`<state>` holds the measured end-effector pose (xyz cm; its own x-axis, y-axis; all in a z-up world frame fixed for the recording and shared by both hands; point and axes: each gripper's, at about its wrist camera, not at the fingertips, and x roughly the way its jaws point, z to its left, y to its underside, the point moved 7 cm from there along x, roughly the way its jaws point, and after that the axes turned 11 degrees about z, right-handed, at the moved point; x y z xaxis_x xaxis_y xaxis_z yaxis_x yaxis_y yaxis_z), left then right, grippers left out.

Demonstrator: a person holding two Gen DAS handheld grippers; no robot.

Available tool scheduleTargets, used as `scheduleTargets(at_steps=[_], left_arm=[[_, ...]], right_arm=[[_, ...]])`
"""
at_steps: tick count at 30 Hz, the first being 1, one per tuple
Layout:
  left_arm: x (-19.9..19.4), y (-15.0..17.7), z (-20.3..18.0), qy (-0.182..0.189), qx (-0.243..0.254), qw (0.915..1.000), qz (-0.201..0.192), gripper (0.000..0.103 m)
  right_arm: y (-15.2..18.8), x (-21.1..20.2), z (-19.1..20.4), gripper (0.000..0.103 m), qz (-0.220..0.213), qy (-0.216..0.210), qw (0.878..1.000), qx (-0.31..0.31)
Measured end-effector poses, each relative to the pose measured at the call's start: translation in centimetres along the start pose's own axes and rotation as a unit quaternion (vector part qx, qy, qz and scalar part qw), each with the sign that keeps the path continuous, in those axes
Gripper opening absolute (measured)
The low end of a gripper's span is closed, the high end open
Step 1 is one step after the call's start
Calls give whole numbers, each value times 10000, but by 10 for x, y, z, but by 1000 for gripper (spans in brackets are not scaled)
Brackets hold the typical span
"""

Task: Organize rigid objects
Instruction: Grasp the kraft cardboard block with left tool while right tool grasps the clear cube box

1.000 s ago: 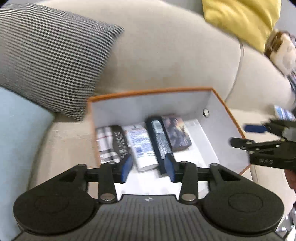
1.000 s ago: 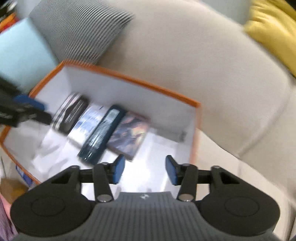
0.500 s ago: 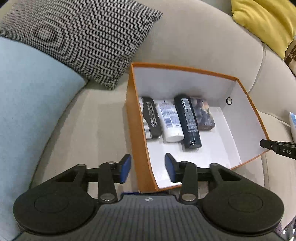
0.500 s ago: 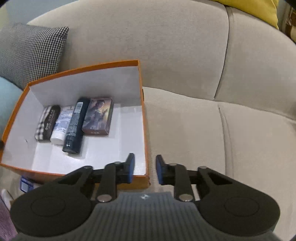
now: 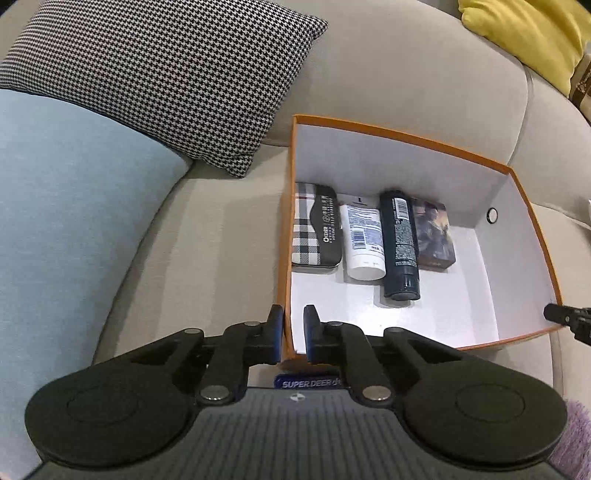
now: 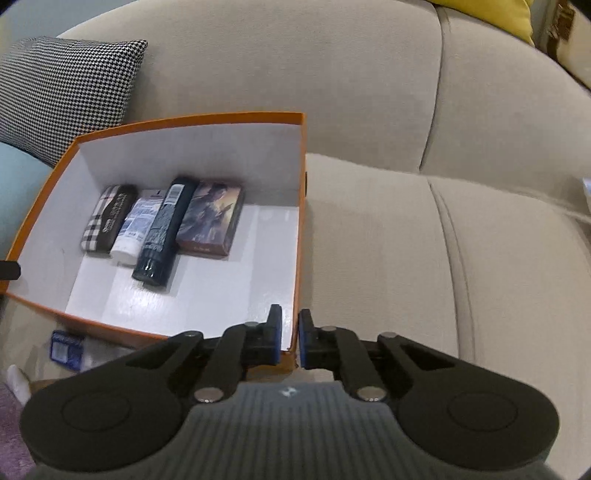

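Observation:
An orange box (image 5: 406,134) with white inside walls sits on the sofa seat. Along its back wall lie a plaid case (image 5: 314,229), a white tube (image 5: 364,242), a dark bottle (image 5: 400,247) and an illustrated carton (image 5: 434,236). My left gripper (image 5: 293,332) is closing on the box's left wall near the front corner, one pad on each side of the cardboard. In the right wrist view, my right gripper (image 6: 290,332) is closing the same way on the right wall of the orange box (image 6: 184,122) near its front corner.
A houndstooth pillow (image 5: 159,74) and a light blue cushion (image 5: 55,203) lie left of the box, with a yellow pillow (image 5: 524,33) at the back right. A blue packet (image 6: 66,349) lies in front of the box. Beige sofa seat (image 6: 406,240) stretches to the right.
Both grippers have moved from over the box's inside out to its side walls and narrowed from open to pinching the cardboard. The items inside have not moved.

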<state>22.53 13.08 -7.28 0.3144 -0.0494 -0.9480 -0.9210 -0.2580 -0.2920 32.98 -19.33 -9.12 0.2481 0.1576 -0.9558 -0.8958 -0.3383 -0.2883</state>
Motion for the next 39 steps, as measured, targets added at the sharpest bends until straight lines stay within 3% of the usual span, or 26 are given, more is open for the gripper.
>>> scheduleTargets(at_steps=[6,8,14,18,21,24,29,31,35,39], left_arm=[[-1,2,3,40,21,9999,-133,12],[-14,6,3,85,3,9995,-293,12],[-55,37,-5,451,76,9963,-723,12],[-54,64,-14,638,277,9962,-515,21],[-44,85,-21,608,498,9961,-395,32],[-31,104,-32,587,1075,9922,-222,51],[-13,119,-40,198,1896,9816,-94,58],[-7,119,-41,170,2062,9784,-19,68],[4,123,-42,103,2423,9700,145,71],[17,126,-46,-29,2813,9592,280,73]], right_arm=[[6,-3,4,9,-82,-18,9999,96],[4,-7,3,13,-149,-127,9994,269],[25,-43,16,24,-809,-104,9960,351],[51,-59,35,27,-1087,-391,9927,335],[72,-55,55,31,-1010,-714,9919,288],[89,-45,73,33,-802,-898,9925,229],[101,-28,99,40,-510,-1144,9921,67],[102,-24,109,40,-446,-1194,9918,-5],[98,-18,124,49,-352,-1271,9912,-86],[95,-9,132,50,-243,-1283,9913,-157]])
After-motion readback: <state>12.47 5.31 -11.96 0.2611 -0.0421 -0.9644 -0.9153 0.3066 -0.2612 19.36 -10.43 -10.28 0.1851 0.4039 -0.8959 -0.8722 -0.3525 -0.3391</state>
